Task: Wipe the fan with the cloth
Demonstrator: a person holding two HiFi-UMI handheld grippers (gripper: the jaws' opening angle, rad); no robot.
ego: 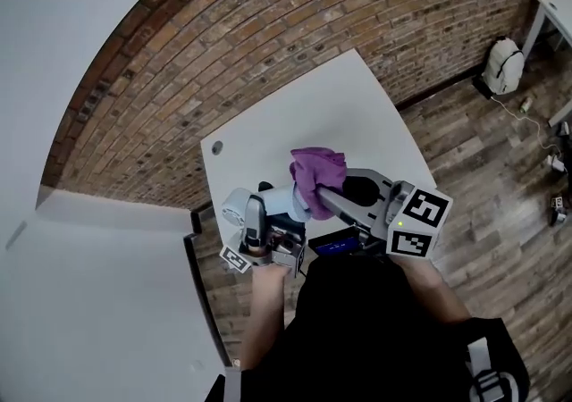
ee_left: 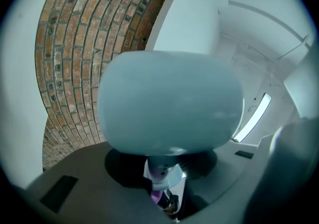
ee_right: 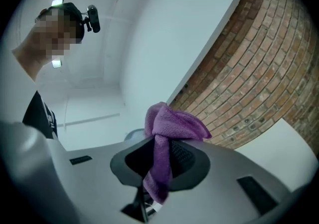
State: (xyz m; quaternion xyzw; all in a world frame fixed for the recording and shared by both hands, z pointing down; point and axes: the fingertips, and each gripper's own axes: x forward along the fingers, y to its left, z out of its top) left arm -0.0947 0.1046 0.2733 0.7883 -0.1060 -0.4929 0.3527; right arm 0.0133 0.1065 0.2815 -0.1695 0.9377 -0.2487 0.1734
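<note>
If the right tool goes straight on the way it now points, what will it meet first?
Probably the pale blue rounded fan gripped by the left tool; the purple fabric cloth held in the right tool would touch it first. Depth is unclear.

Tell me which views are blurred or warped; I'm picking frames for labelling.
Head view: sharp, the brick wall bows with lens distortion. Left gripper view: the fan looms close and soft. Right gripper view: the cloth is crisp, corners vignetted black.
</note>
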